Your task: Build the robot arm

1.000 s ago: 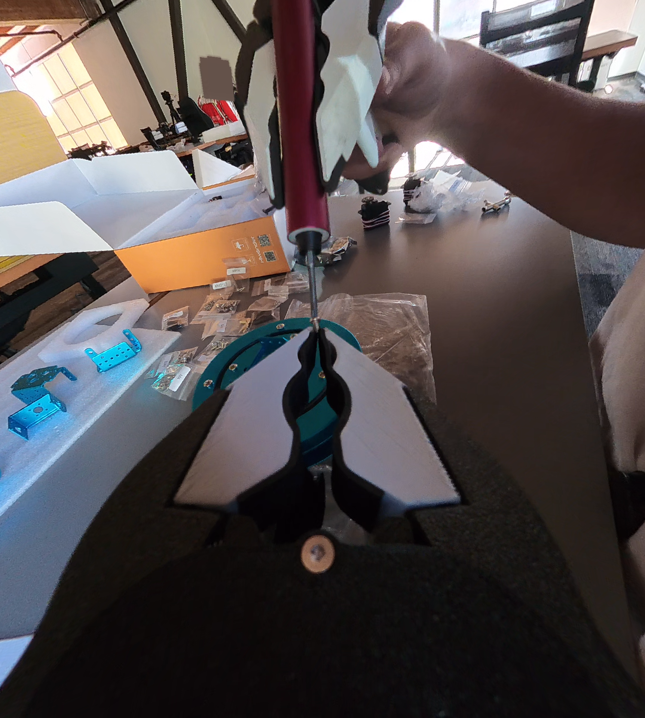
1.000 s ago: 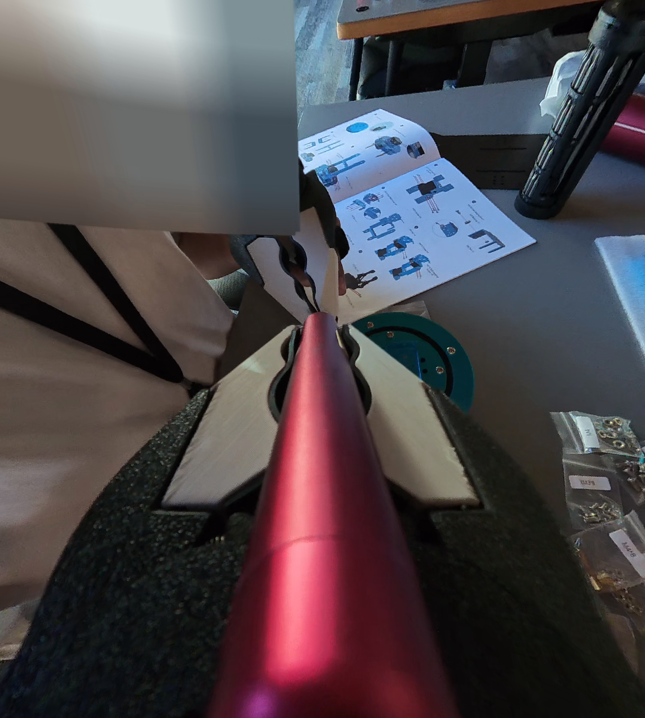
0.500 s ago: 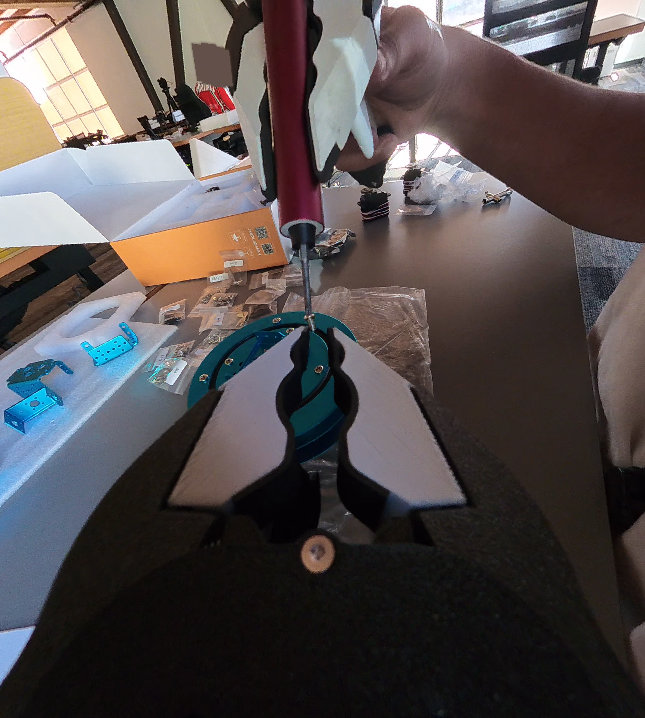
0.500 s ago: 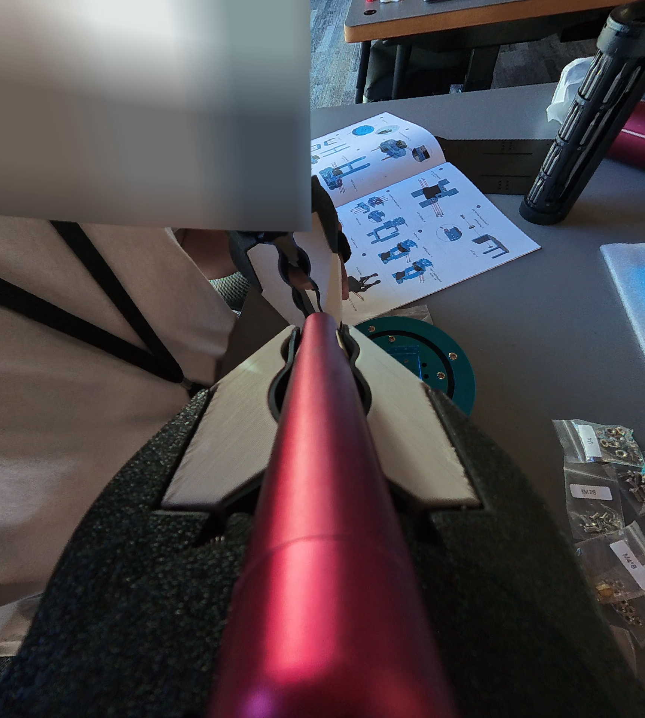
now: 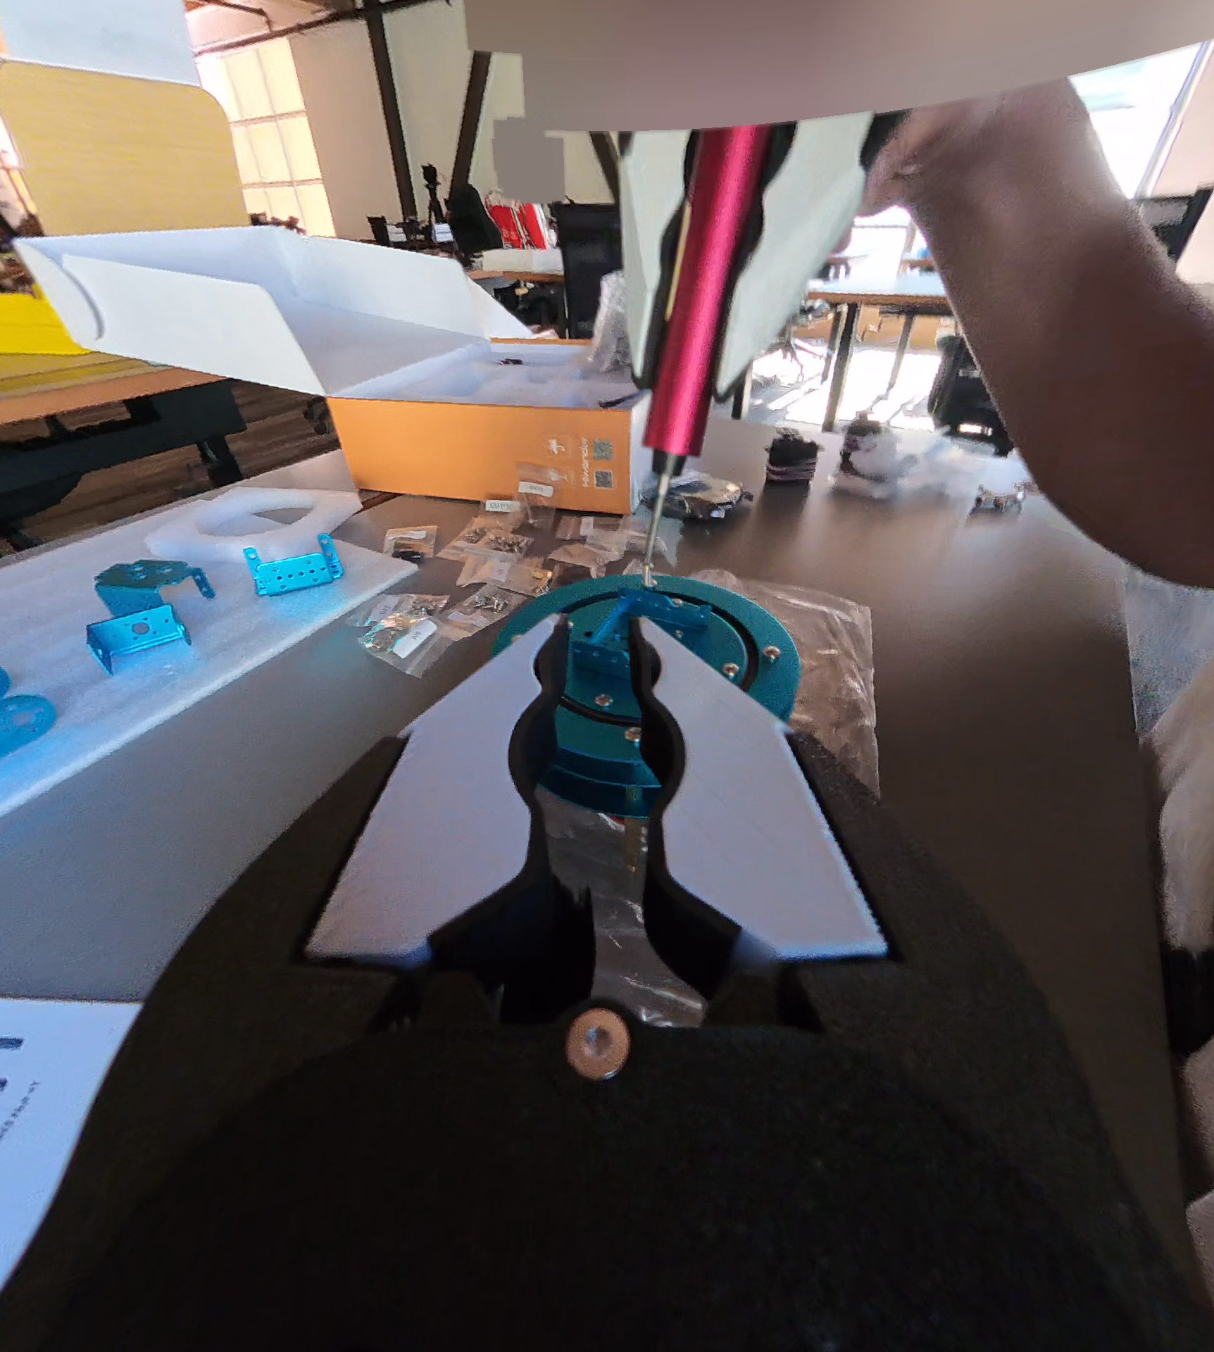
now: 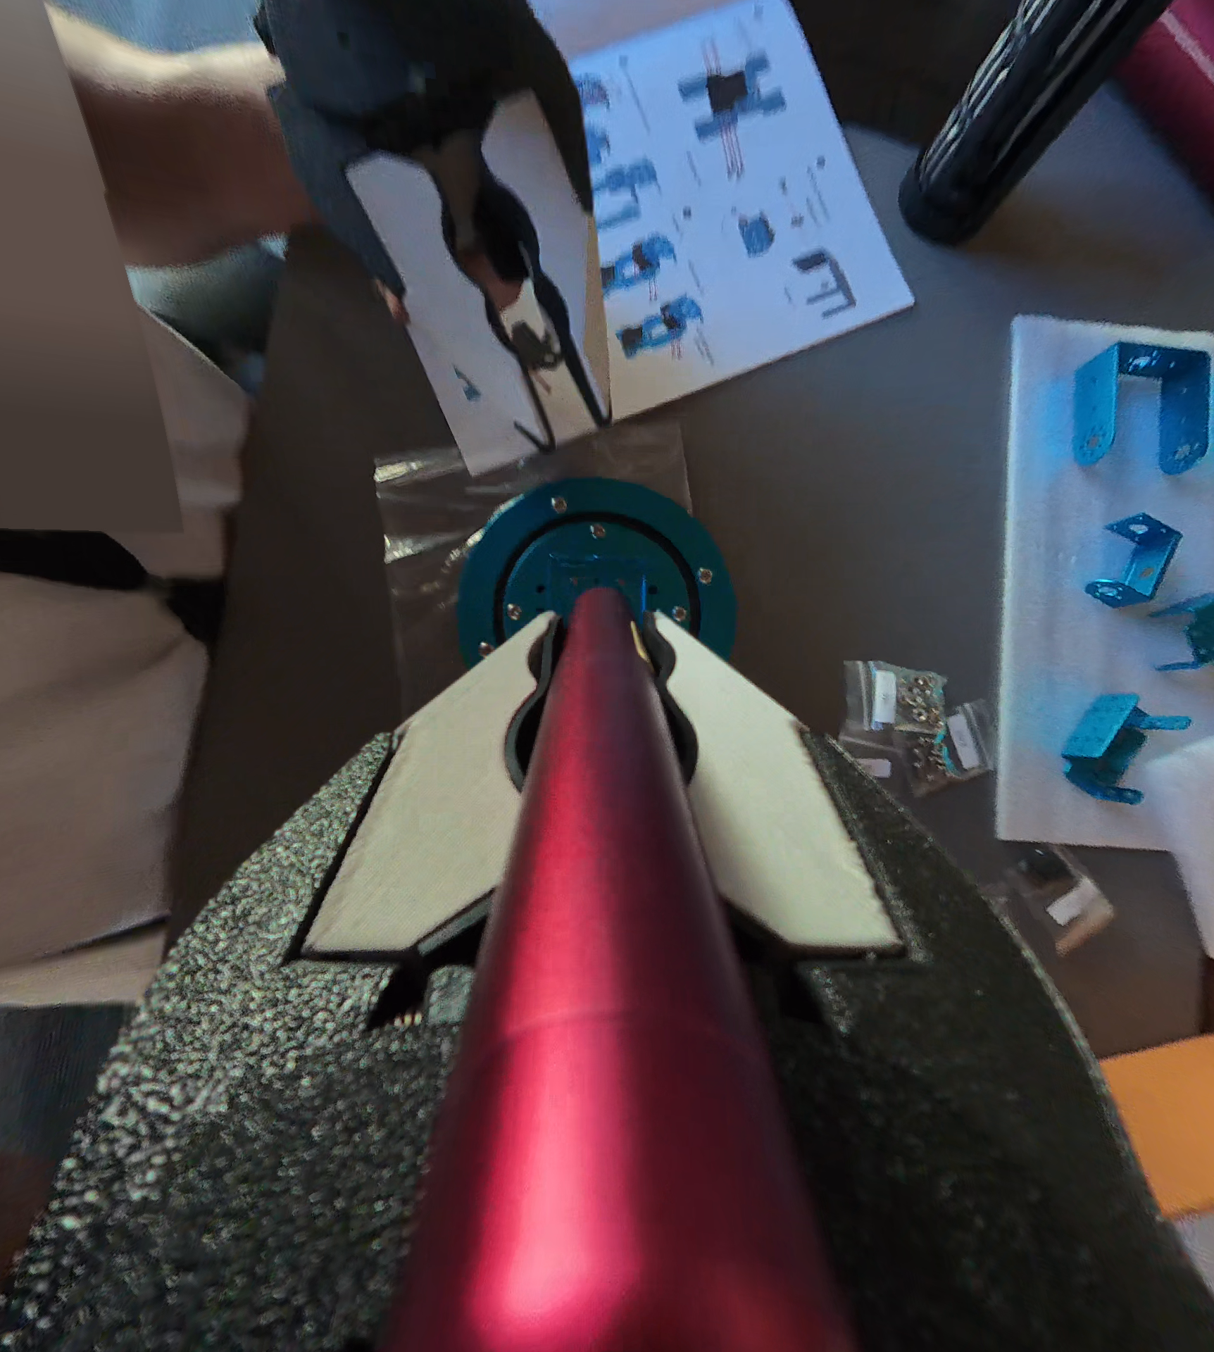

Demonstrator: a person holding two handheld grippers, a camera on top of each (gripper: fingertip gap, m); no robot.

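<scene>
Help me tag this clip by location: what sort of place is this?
Probably a shared workshop or maker lab. An opened orange kit box, blue metal brackets on white foam and an illustrated assembly booklet lie on a grey table, with more worktables and large windows behind.

Right claw (image 6: 600,633) clamped, pointing steeply down, gripped by a bare hand (image 5: 955,168). Left claw (image 5: 597,629) held low, angled forward, fingers narrowly parted, seemingly gripping nothing.
</scene>
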